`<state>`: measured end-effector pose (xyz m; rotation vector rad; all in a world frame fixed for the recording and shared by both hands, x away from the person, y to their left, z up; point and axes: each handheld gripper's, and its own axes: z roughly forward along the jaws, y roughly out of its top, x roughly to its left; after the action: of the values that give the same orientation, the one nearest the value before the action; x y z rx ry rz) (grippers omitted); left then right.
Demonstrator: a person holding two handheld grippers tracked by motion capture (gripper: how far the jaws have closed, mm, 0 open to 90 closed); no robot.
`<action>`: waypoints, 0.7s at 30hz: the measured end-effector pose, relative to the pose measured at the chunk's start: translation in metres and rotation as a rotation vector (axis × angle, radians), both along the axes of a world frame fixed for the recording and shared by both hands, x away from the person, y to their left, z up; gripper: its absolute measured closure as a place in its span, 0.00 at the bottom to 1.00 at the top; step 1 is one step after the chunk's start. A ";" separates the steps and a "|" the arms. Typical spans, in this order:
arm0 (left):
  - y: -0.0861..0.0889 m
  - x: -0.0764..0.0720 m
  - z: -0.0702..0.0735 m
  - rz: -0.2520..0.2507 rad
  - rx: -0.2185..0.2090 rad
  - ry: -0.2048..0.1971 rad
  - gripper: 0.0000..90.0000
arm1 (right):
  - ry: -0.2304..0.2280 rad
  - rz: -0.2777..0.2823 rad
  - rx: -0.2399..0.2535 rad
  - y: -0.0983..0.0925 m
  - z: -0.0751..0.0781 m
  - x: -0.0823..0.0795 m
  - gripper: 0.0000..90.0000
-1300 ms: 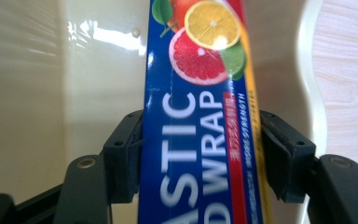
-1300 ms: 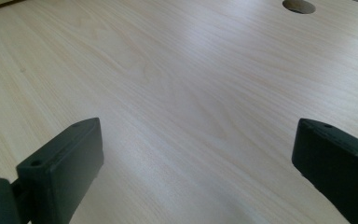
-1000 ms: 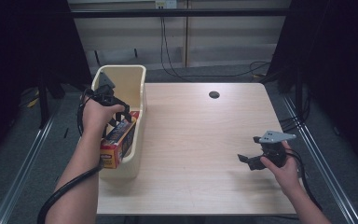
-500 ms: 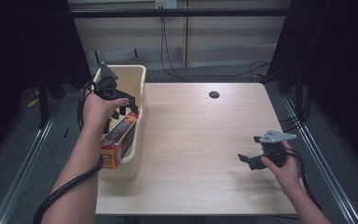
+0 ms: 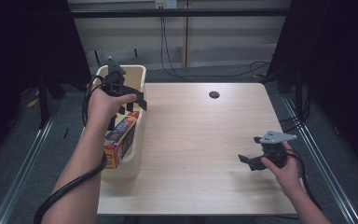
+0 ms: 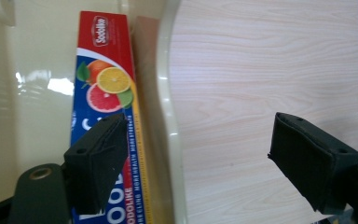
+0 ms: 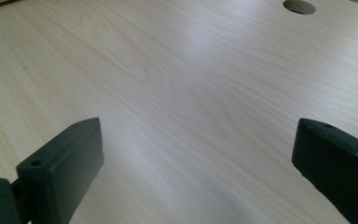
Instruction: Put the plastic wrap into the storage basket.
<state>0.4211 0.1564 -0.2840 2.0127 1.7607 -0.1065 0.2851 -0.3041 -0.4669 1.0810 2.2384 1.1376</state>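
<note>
A long red and blue box (image 5: 120, 140) printed with citrus fruit lies tilted along the right wall of a cream plastic bin (image 5: 127, 171) at the table's left edge. My left gripper (image 5: 133, 105) hangs above the bin's far half. Its jaws have just been opening and nothing is held between them. In the left gripper view the box (image 6: 103, 79) and the bin's rim (image 6: 168, 107) lie below the open left gripper (image 6: 196, 168). My right gripper (image 5: 249, 161) rests low over the table's right front, open and empty, with bare wood under the right gripper (image 7: 196, 172).
The light wooden table (image 5: 200, 140) has a round cable hole (image 5: 214, 94) near its far edge, the same hole (image 7: 299, 6) seen in the right gripper view. Dark floor, metal rails and cables surround the table.
The left gripper has let go of the box, opened its jaws, and risen away toward the bin's far end. The box stays in the bin. The right gripper has not moved.
</note>
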 end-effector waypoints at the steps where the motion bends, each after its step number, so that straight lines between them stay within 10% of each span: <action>1: -0.003 0.000 0.001 -0.004 -0.003 -0.002 0.21 | 0.002 0.003 -0.001 0.000 0.000 -0.001 0.02; 21: -0.042 -0.004 0.003 -0.119 -0.038 -0.061 0.17 | 0.000 0.008 -0.003 0.000 0.001 -0.002 0.02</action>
<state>0.4171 0.1141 -0.2815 2.0706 1.5896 -0.1140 0.2836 -0.3036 -0.4662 1.0719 2.2460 1.1366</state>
